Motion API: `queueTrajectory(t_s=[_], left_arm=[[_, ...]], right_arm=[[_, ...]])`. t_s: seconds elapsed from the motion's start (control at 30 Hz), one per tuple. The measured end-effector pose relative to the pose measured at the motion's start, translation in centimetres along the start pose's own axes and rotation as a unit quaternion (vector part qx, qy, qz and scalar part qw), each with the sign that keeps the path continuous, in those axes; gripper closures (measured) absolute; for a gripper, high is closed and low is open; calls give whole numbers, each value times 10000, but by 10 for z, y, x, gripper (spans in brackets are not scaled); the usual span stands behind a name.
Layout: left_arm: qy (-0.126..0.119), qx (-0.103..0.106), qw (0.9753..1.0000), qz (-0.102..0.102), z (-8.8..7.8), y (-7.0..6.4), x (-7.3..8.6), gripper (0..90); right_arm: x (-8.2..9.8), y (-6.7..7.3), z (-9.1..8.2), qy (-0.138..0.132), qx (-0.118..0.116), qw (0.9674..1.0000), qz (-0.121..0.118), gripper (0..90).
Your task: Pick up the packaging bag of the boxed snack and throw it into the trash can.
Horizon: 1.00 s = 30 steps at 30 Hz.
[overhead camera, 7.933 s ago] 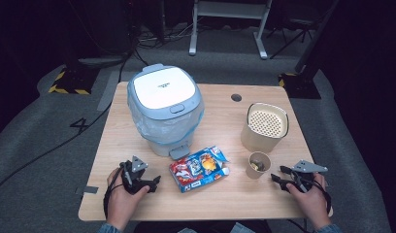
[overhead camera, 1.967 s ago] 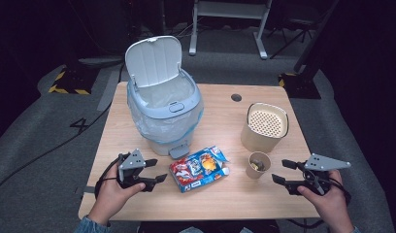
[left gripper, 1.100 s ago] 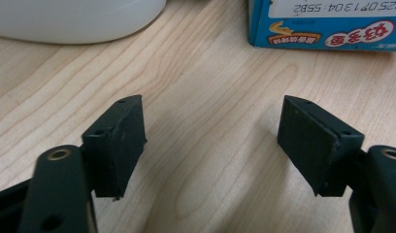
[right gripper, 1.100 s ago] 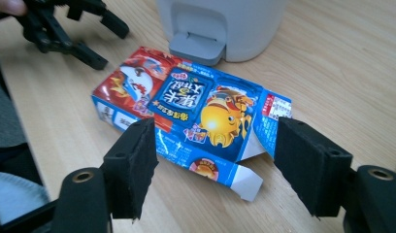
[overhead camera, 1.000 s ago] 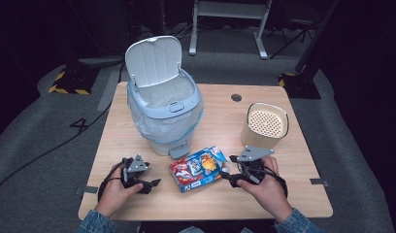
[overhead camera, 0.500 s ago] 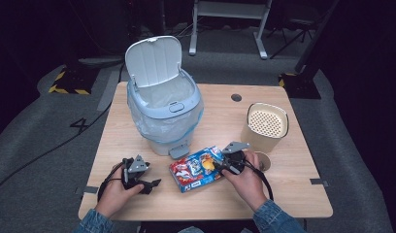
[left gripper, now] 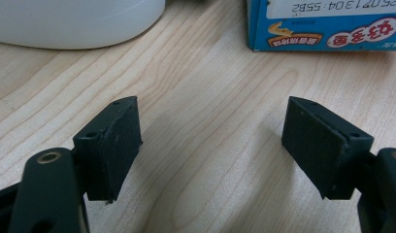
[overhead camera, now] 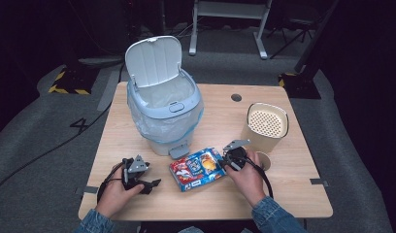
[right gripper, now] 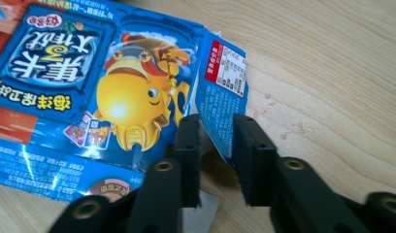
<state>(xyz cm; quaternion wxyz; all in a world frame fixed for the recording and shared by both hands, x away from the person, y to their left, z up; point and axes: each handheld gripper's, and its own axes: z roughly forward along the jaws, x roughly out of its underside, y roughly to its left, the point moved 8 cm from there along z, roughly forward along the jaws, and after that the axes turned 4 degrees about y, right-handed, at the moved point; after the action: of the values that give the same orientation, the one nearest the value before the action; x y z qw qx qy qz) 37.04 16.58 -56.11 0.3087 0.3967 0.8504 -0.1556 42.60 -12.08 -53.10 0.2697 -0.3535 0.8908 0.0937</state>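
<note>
From the high view, your right gripper [overhead camera: 228,160] sat at the right end of the snack box [overhead camera: 198,169], which lay flat on the table [overhead camera: 220,109] just in front of the bin [overhead camera: 163,116] with its lid up. Your hand covered most of that gripper, so the jaws themselves were hard to make out from up there. Your left gripper [overhead camera: 150,183] rested on the wood left of the box, a little apart from it. The beige speaker [overhead camera: 265,127] stood to the right, and the small cup [overhead camera: 262,160] beside it was mostly hidden behind your right hand.

In the left gripper view, your jaws stood wide apart with only bare wood between them. The box [left gripper: 327,24] was cut off by the top edge, so you only got its blue side with some print, and the bin's base [left gripper: 74,22] was just a white curve at the top left.

In the right gripper view, your jaws had just been closing, and the box's end flap [right gripper: 220,97] was between them. I couldn't tell whether the pads were really pinching it. The box's left side ran out of frame.
</note>
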Motion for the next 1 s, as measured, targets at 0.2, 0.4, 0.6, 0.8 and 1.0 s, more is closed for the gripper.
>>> queueTrajectory(t_s=[0.2,0.4,0.6,0.8,1.0], left_arm=[[-3,-10,10000,-28,0,0,0,224],[-1,-8,10000,-27,0,0,0,223],[-1,-7,10000,-28,0,0,0,223],[-2,-5,10000,-28,0,0,0,223],[-2,-6,10000,-27,0,0,0,223]], right_arm=[[0,-3,0,-13,65,10000,30,900],[-3,-1,-10,-174,-172,9996,155,900],[-10,4,-38,-407,-522,9978,97,900],[-15,7,-66,-628,-819,9945,155,900],[-20,7,-88,-860,-1019,9909,163,900]])
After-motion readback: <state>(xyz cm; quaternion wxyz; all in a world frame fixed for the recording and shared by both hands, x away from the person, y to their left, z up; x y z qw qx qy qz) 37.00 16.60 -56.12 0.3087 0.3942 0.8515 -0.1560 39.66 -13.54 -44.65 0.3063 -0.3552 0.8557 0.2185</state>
